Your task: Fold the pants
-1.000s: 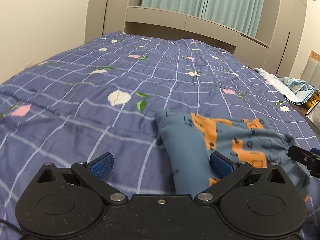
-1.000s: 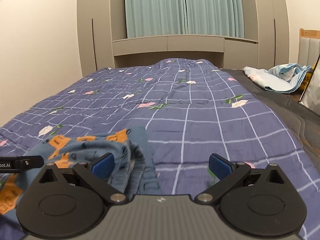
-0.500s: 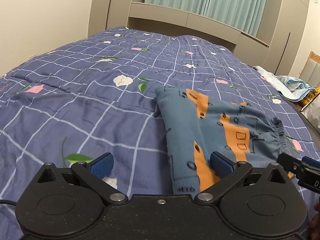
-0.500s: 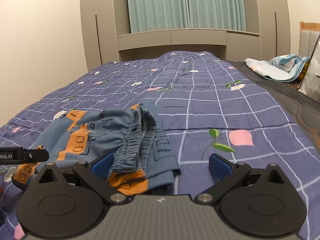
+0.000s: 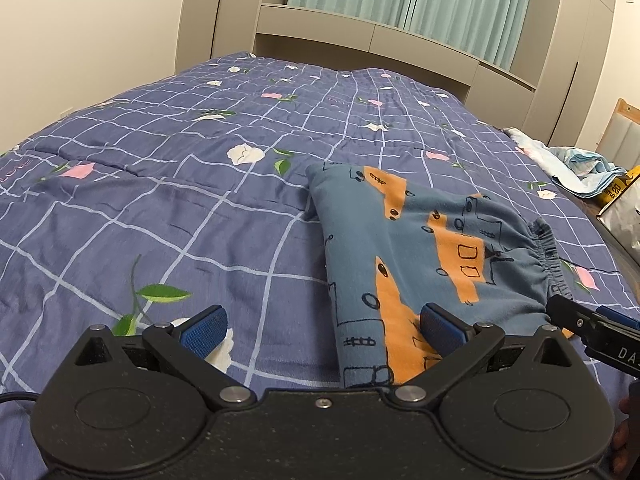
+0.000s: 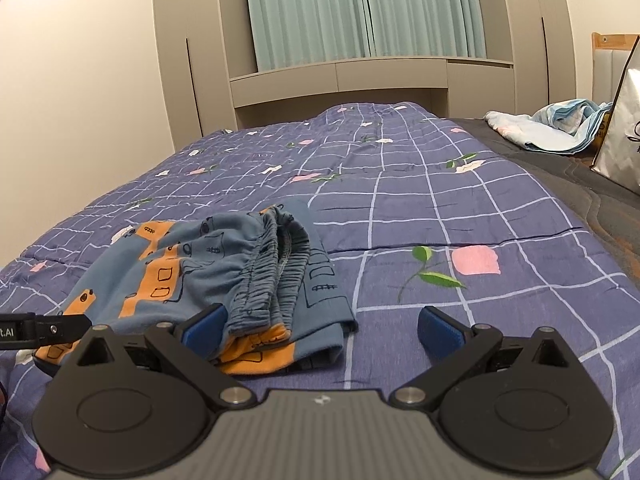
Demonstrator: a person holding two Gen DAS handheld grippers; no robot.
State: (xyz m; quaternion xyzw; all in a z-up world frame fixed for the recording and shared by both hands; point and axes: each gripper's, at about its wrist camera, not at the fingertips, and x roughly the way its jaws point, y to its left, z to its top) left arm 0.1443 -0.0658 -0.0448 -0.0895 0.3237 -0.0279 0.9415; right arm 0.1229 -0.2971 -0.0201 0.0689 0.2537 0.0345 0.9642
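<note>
Wide bed under blue-purple quilt with white grid and flower print, stretching ahead of both tools. Pale teal curtains above grey built-in cabinets, far ahead. Crumpled light-blue cloth far ahead-right of right tool, beside a shiny bag. Folded blue-grey cotton pants with orange vehicle print flat on quilt, ahead-right of left tool, ahead-left of right tool; gathered elastic waistband on top toward right tool. Black left gripper with blue pads spread wide, holding nothing, right pad over pants' near edge, contact unclear. Black right gripper with blue pads spread wide, holding nothing, left pad at waistband's near end.
</note>
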